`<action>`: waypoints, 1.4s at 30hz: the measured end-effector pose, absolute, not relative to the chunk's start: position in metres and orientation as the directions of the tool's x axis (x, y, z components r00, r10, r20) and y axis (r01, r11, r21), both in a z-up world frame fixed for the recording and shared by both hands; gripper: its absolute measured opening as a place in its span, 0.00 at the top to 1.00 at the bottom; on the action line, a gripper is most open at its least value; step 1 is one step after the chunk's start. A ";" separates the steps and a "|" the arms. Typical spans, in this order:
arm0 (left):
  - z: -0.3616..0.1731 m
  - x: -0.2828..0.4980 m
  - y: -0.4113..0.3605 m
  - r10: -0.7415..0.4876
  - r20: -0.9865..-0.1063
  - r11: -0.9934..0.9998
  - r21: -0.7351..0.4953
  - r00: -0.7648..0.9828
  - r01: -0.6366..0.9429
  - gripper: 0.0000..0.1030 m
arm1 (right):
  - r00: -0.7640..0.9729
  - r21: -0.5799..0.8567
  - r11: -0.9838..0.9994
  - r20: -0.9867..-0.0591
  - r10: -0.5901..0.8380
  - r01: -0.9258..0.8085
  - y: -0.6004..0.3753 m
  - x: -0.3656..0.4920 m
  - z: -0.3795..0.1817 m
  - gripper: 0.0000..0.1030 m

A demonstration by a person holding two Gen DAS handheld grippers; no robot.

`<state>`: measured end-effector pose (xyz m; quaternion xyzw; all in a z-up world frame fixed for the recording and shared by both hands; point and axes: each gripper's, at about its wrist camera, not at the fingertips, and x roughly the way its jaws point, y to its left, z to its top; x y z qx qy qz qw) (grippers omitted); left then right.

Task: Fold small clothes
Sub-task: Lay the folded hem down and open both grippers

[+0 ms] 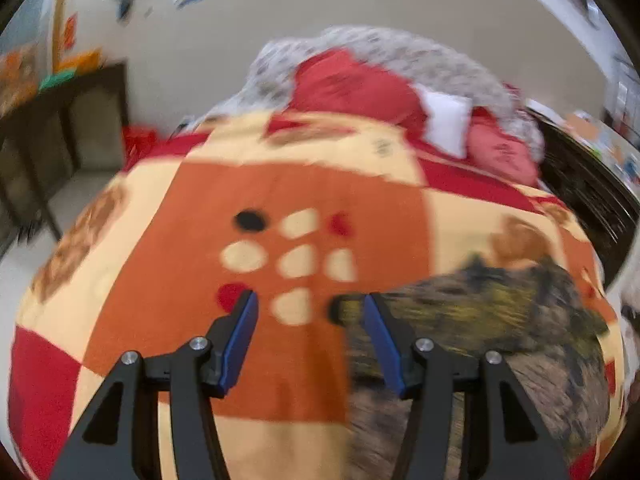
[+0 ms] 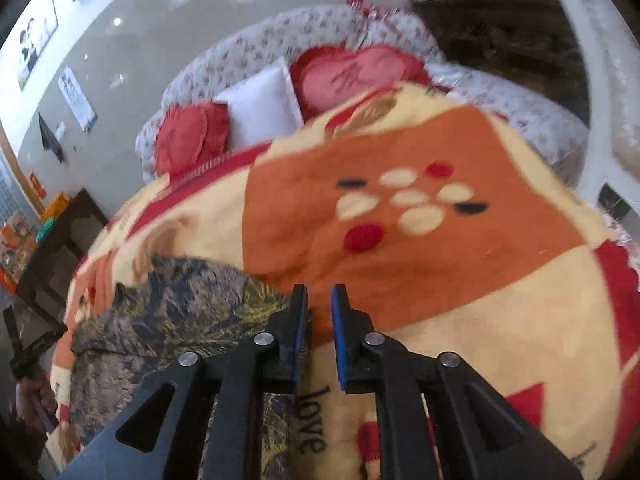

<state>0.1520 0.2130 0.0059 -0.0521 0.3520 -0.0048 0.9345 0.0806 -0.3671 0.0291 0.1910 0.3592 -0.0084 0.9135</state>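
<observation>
Left wrist view, left side: dark table (image 1: 60, 128) against the wall, bright bits on top, blurred. Centre: patchwork blanket (image 1: 304, 184) in orange, cream and red covers the bed. Left gripper (image 1: 308, 304) hangs over it, fingers spread wide, nothing between the blue pads (image 1: 240, 340). Right of the gripper: the garment (image 1: 500, 312), dark mottled grey-olive cloth, lying on the blanket; its near edge sits just beside the right-hand pad. Motion blur, so touching or apart is unclear. Back of the bed: red cushions (image 1: 352, 84) and a white pillow (image 1: 446, 120) against a flowered headboard (image 1: 400, 46).

Right wrist view, left to right: garment (image 2: 172, 300) lies low left on the blanket (image 2: 440, 280), rumpled, its right edge running under or just beside the right gripper (image 2: 319, 300). Fingers here are close, a narrow gap showing, blanket visible through it; no cloth seen pinched. The word "love" printed on the blanket shows below the pads.

Judgement: step is getting a hold on the garment's edge before a fold. To do it well: drop each gripper onto a corner of the garment only, pinch the top layer, avoid catching the blanket underneath, and lift both corners level so the fold lands straight. Soft bed gives way, so press lightly.
</observation>
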 end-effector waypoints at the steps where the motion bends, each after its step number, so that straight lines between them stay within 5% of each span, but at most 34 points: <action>1: 0.012 0.142 0.200 -0.070 -0.643 0.995 -0.096 0.763 0.010 0.44 | 0.744 0.331 0.931 -0.659 0.112 0.153 -0.363 0.076 0.033 0.85; 7: -0.013 0.119 0.110 -0.183 -0.710 0.979 -0.066 0.680 0.195 0.44 | 0.704 0.264 0.965 -0.684 0.189 -0.002 -0.293 0.068 0.032 0.85; 15: -0.058 0.144 0.102 -0.130 -0.795 0.992 -0.100 0.592 0.082 0.41 | 0.525 0.169 0.986 -0.840 0.139 0.010 -0.222 0.104 -0.024 0.85; 21: -0.055 0.174 0.095 -0.091 -0.832 0.995 -0.052 0.547 0.086 0.25 | 0.569 0.142 0.990 -0.815 0.110 0.013 -0.218 0.110 -0.022 0.84; 32: -0.009 0.261 0.172 -0.002 -0.778 0.977 -0.135 0.628 -0.164 0.27 | 0.689 0.172 0.983 -0.720 0.078 0.068 -0.263 0.178 0.027 0.84; 42: -0.023 0.211 0.095 -0.131 -0.741 0.991 -0.107 0.659 0.077 0.27 | 0.708 0.142 0.990 -0.698 0.107 -0.010 -0.227 0.148 0.027 0.84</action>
